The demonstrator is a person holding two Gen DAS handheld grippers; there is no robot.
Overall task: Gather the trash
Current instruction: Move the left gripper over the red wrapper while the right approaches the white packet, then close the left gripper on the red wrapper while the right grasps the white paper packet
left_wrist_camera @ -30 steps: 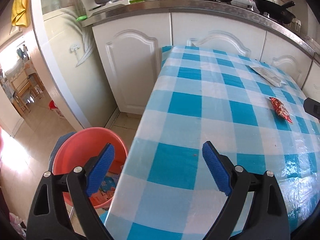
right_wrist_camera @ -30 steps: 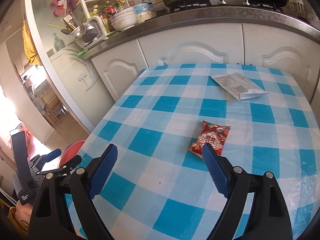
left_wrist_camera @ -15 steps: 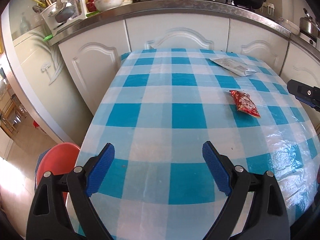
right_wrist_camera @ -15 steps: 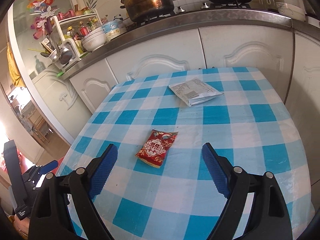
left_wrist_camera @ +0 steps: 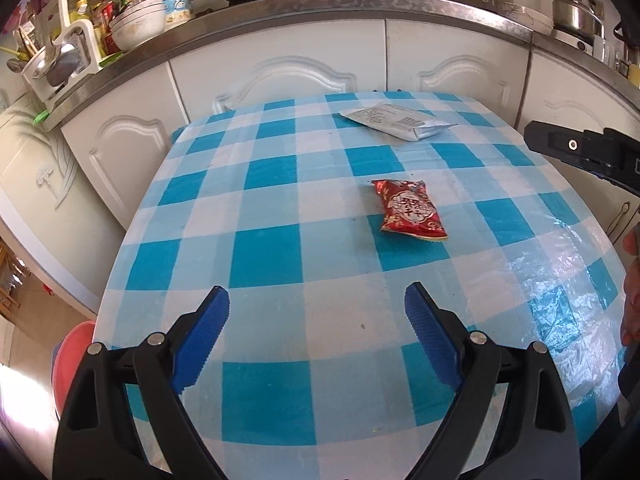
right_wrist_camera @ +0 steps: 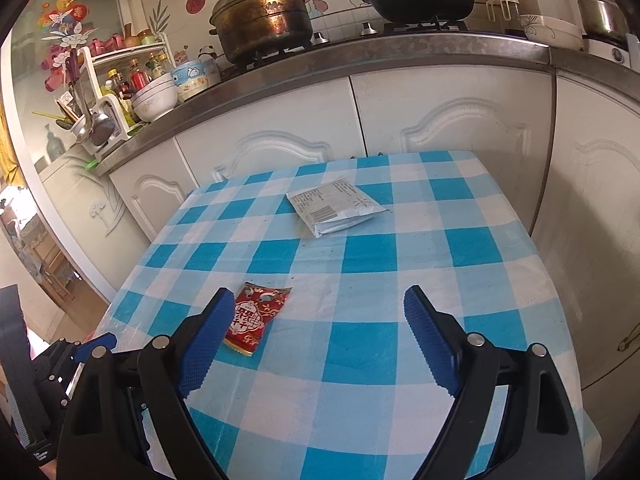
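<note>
A red snack wrapper (left_wrist_camera: 410,209) lies flat on the blue-checked table (left_wrist_camera: 264,256), with a silver-white packet (left_wrist_camera: 398,121) farther back near the cabinets. My left gripper (left_wrist_camera: 316,320) is open over the table's near part, the red wrapper ahead and to its right. My right gripper (right_wrist_camera: 318,316) is open as well; the red wrapper (right_wrist_camera: 256,318) lies just beyond its left fingertip, and the silver packet (right_wrist_camera: 334,210) is farther ahead. Neither gripper holds anything.
An orange-red basin (left_wrist_camera: 66,364) stands on the floor left of the table. White cabinets (right_wrist_camera: 452,120) and a counter with a pot (right_wrist_camera: 264,20), a pan and bowls close off the far side. The other gripper (left_wrist_camera: 588,152) shows at the right edge.
Both views have swung to the right across the table. The basin has slid to the left edge of the left wrist view, and the red wrapper has shifted leftward toward the right gripper's left finger.
</note>
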